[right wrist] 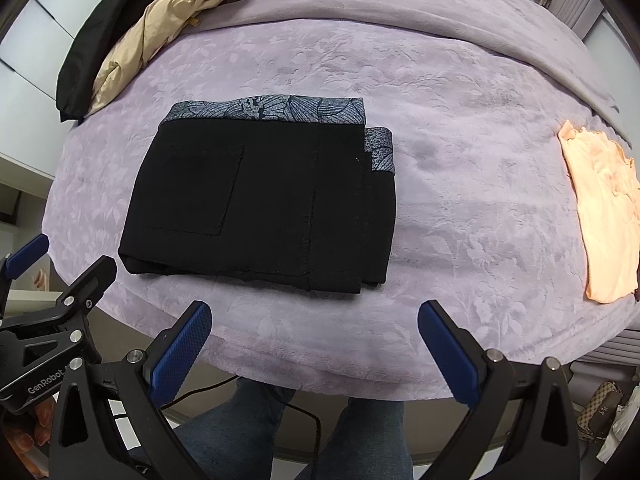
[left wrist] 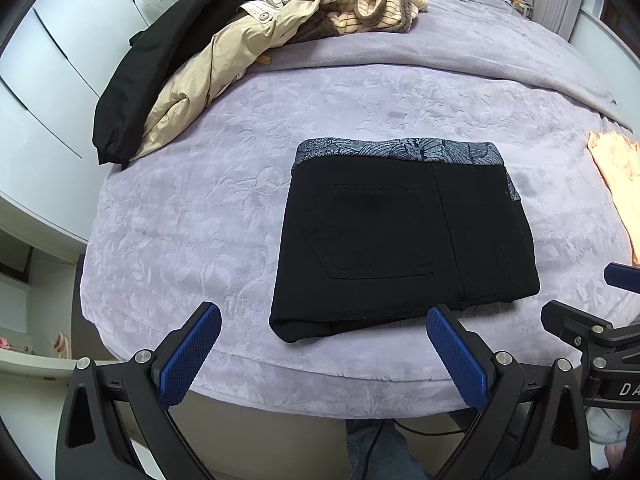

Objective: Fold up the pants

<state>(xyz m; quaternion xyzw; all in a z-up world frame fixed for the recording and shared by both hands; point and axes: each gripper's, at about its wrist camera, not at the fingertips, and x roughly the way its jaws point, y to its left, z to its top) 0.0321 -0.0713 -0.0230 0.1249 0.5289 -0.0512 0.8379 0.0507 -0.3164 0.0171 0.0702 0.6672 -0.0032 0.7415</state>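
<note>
Black pants [left wrist: 400, 240] [right wrist: 260, 204] lie folded into a compact rectangle on the lilac bedspread [left wrist: 200, 208] [right wrist: 460, 216], with a grey patterned waistband along the far edge and a back pocket facing up. My left gripper [left wrist: 322, 320] is open, held above the bed's near edge just short of the fold, with nothing between its blue pads. My right gripper [right wrist: 314, 318] is open too, a little in front of the pants' near edge and empty. Each gripper shows at the side of the other's view.
A pile of clothes [left wrist: 280, 20] [right wrist: 168, 12], beige, black and striped, lies at the far left of the bed. A peach garment [left wrist: 616, 184] [right wrist: 600, 208] rests on the right. White wardrobe doors [left wrist: 60, 80] stand left. A person's jean-clad legs [right wrist: 360, 432] are below.
</note>
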